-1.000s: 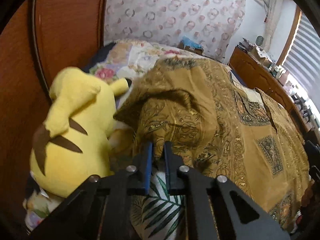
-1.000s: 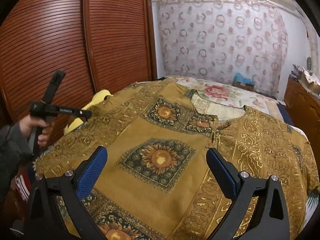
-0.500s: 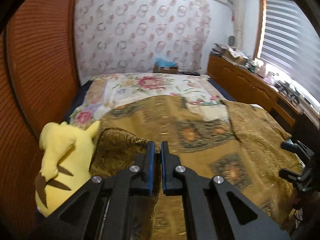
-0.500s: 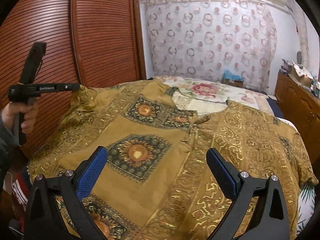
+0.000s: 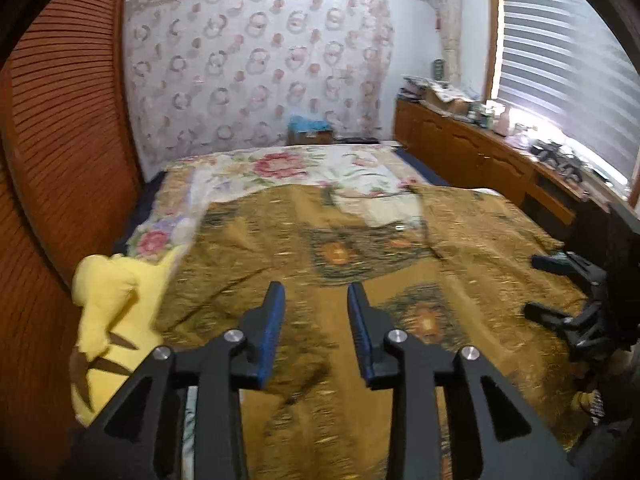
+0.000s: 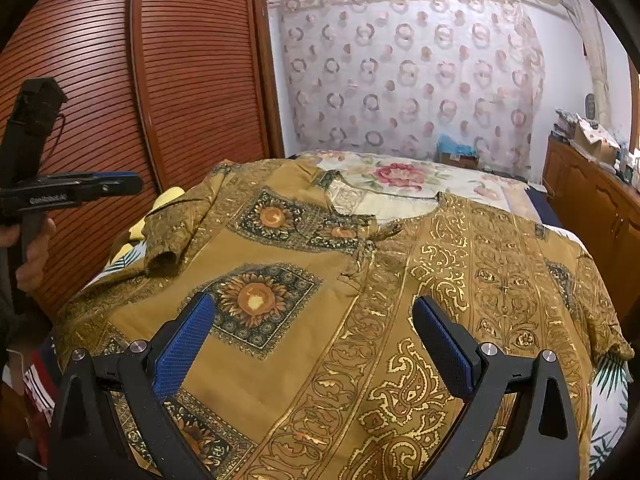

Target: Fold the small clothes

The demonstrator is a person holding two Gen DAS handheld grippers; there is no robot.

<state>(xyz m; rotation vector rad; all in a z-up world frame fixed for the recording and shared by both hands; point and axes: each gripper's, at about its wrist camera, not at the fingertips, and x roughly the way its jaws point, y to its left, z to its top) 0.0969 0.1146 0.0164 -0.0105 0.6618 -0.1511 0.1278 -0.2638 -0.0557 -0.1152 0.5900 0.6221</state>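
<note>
A mustard-gold shirt with sunflower squares lies spread across the bed. Its left sleeve lies crumpled and folded inward on the shirt's left side. My left gripper hovers above the shirt; its jaws are opening and nothing is between them. In the right wrist view a hand holds it up by the wardrobe, clear of the cloth, and the left gripper shows side-on. My right gripper stands wide open over the shirt's front, holding nothing. It also shows as the right gripper at the right edge.
A yellow plush toy sits at the bed's left edge against the louvred wardrobe doors. A floral bedspread covers the far end of the bed. A cluttered wooden dresser runs along the right wall under the blinds.
The left gripper let go of the sleeve and its jaws parted. It rose and drew back toward the wardrobe, and the sleeve dropped onto the shirt. The right gripper hardly moved.
</note>
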